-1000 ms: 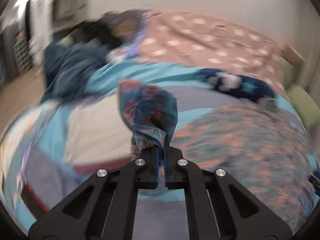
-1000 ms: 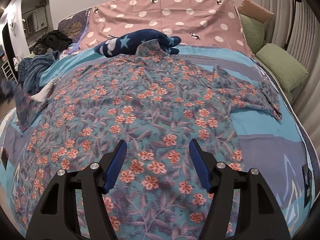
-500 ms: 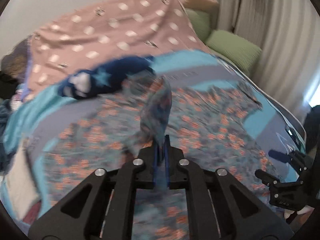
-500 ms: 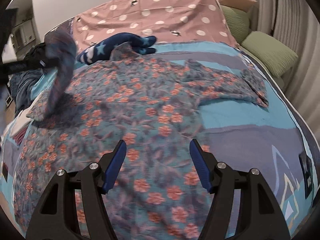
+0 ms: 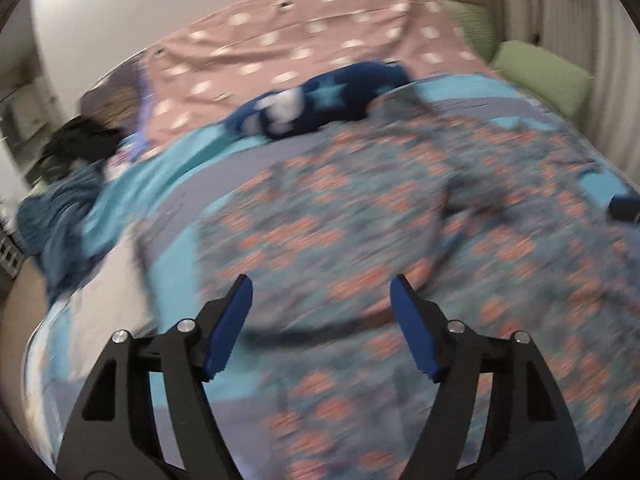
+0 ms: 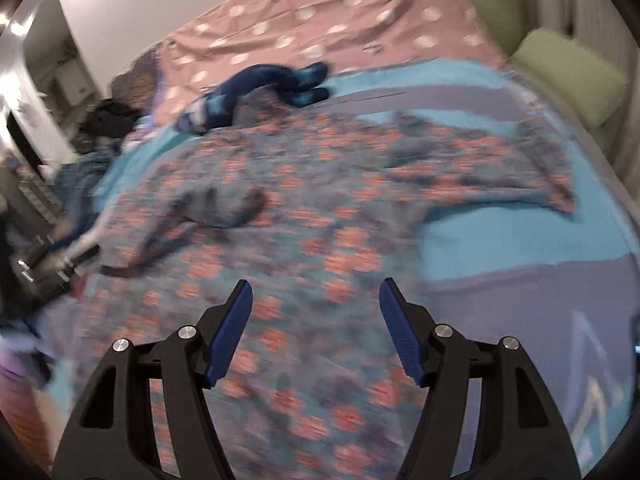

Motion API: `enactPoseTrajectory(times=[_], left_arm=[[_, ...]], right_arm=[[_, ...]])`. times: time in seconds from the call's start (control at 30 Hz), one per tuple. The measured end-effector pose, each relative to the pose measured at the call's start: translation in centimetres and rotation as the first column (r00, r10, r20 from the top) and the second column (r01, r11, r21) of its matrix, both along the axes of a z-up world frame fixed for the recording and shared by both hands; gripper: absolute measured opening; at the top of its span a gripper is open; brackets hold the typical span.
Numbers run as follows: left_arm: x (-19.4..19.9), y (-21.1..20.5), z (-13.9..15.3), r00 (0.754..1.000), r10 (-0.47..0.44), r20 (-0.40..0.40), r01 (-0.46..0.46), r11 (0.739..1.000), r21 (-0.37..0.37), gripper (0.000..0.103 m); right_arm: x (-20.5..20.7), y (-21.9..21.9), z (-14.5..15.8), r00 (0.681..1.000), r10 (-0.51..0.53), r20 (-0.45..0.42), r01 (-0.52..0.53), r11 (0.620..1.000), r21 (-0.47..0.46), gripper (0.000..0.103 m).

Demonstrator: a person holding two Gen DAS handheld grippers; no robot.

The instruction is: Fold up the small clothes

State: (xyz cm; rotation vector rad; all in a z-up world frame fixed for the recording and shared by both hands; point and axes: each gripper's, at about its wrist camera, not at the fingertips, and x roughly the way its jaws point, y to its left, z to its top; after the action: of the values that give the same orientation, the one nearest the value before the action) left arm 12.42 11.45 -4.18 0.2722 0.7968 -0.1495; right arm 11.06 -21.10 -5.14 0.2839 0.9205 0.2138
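Observation:
A floral garment with orange flowers on grey-blue cloth (image 5: 360,240) lies spread on the bed; it also shows in the right wrist view (image 6: 320,208). One sleeve lies folded in over the body (image 6: 216,208); the other sleeve stretches out to the right (image 6: 500,168). My left gripper (image 5: 321,322) is open and empty above the garment's lower part. My right gripper (image 6: 316,326) is open and empty above the hem. Both views are blurred by motion.
A navy star-print garment (image 5: 320,100) lies beyond the floral one, near a pink dotted cover (image 5: 300,40). Green pillows (image 5: 540,76) sit at the right. Dark clothes (image 5: 60,184) are piled at the left bed edge. The left gripper shows at the left (image 6: 52,256).
My left gripper carried the left sleeve across over the garment, let it go and opened. The sleeve now lies folded on the body. My right gripper stayed open and shifted slightly.

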Motion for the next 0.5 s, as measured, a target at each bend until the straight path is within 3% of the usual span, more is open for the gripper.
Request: enactPoseTrajectory(times=[0.07, 0.17, 0.4, 0.5], left_arm=[[-0.2, 2.8, -1.1, 0.997, 0.074, -0.019, -0.074, 0.997, 0.015, 0.074], [0.1, 5.9, -2.5, 0.986, 0.16, -0.054, -0.16, 0.987, 0.01, 0.074], [1.3, 8.2, -4.4, 0.978, 0.191, -0.087, -0.192, 0.981, -0.008, 0.077], [2.4, 8.5, -5.1, 0.975, 0.199, -0.103, -0.204, 0.978, -0.037, 0.078]], right_arm=[[2.2, 1.3, 0.0, 0.996, 0.074, -0.052, -0.069, 0.993, 0.096, 0.067], [6.0, 3.0, -0.6, 0.986, 0.109, -0.126, -0.09, 0.985, 0.149, 0.067], [13.5, 3.6, -3.5, 0.952, 0.044, -0.303, 0.024, 0.976, 0.218, 0.064], [14.4, 4.9, -4.2, 0.948, 0.073, -0.311, 0.0, 0.974, 0.228, 0.045]])
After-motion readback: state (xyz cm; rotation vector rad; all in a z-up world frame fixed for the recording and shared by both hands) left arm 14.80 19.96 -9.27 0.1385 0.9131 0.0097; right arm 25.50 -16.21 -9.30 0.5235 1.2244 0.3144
